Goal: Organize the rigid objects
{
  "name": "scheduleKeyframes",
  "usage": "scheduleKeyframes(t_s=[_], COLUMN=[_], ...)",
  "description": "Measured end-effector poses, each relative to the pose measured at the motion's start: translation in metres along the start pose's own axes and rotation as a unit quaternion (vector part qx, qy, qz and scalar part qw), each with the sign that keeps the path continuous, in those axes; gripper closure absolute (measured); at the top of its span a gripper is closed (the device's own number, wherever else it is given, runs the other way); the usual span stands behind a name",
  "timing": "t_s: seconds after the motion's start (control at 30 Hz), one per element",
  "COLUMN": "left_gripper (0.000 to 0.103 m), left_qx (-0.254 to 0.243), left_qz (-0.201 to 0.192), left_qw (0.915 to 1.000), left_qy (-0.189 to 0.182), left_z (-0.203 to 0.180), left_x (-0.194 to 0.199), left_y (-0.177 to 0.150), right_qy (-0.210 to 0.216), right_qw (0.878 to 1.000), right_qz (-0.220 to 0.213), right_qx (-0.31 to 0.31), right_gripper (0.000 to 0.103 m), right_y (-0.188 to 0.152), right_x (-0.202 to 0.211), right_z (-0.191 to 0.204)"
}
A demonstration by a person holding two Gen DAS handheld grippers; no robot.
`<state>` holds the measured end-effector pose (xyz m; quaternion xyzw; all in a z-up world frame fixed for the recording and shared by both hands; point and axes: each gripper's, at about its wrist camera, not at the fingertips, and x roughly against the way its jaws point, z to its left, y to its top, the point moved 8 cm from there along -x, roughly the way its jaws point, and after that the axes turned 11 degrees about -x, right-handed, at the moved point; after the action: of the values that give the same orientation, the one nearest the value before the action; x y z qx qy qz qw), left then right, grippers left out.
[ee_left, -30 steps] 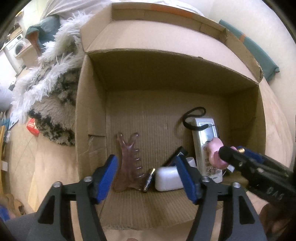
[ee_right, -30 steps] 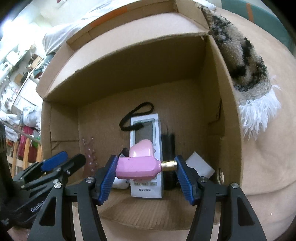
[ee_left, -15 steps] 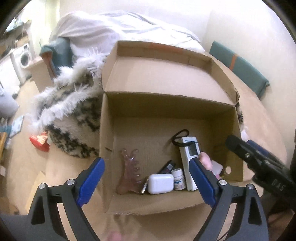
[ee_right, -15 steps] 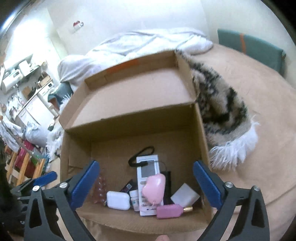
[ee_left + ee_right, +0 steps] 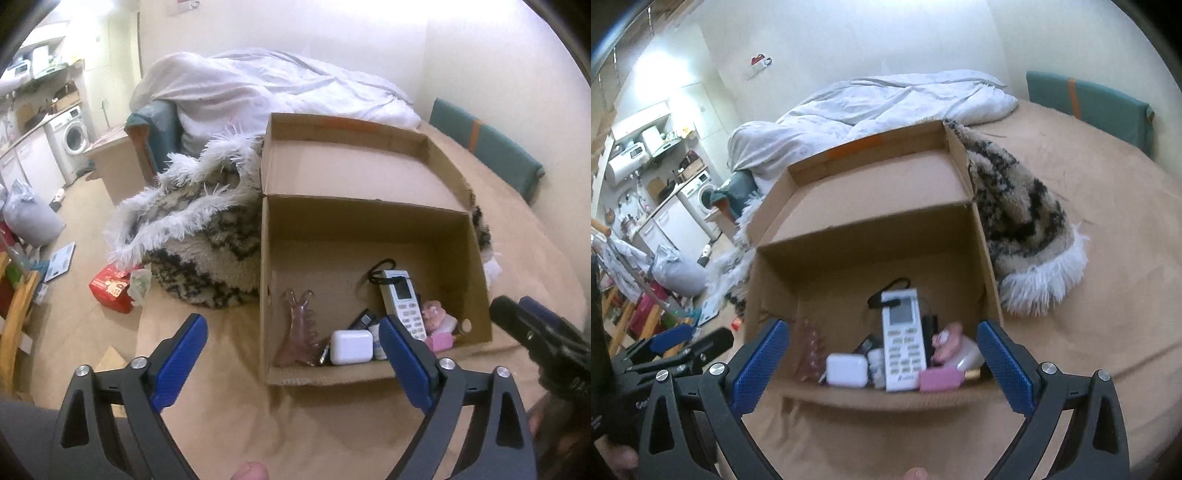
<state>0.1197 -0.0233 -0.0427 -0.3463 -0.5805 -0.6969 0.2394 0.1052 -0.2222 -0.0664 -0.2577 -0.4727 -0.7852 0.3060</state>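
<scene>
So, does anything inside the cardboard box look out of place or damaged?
Nothing looks damaged or spilled. The items crowd the near end of the cardboard box; the white remote lies flat, and the pink bottle lies on its side beside it.

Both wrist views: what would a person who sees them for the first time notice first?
First, the open cardboard box in the middle, on the tan bed cover. Small things crowd its near end, the white remote control lying longest among them. Behind the box lie a shaggy black-and-white throw and a crumpled white duvet.
</scene>
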Motion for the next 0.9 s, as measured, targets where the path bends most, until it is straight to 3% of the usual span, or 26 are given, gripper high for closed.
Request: scheduleKeyframes(t_s=[0.03,0.27,0.43,0.57,0.67,0.9], left_gripper=[0.001,0.001,0.001,0.001,0.001,0.001], left_qx=[0.005,-0.007,0.008,0.031,0.042,0.032], left_qz=[-0.006,-0.020,-0.019,-0.020,0.002,-0.001], left_qw=[0.9999,0.9993,0.9997,0.9989,0.9990,0.9994], left_qy=[-0.008,-0.030,0.016,0.029,0.016,0.012], left_z=[0.001,0.001,0.015,0.023,0.022,0.017], left_x=[0.006,0.031,0.042,0.038,0.024,0.018], left_y=[-0.004,-0.019,-0.031,-0.038,-0.043,-0.042], right_qy=[-0.004,-0.009,-0.019,-0.020,-0.030,-0.043], right_qw=[1.000,1.000,0.999,0.999,0.999,0.999], right_qz=[-0.001,-0.005,0.008,0.006,0.000,0.013], right_qx=[0.005,0.018,0.036,0.032,0.031,0.015], right_gripper=[0.000,0.000,0.000,0.000,0.000,0.000], right_y=[-0.003,-0.030,-0.044,-0.050,-0.048,-0.046], right_x=[0.004,0.030,0.037,0.038,0.034,0.019], right_z=[0.001,0.005,0.008,0.006,0.004,-0.005])
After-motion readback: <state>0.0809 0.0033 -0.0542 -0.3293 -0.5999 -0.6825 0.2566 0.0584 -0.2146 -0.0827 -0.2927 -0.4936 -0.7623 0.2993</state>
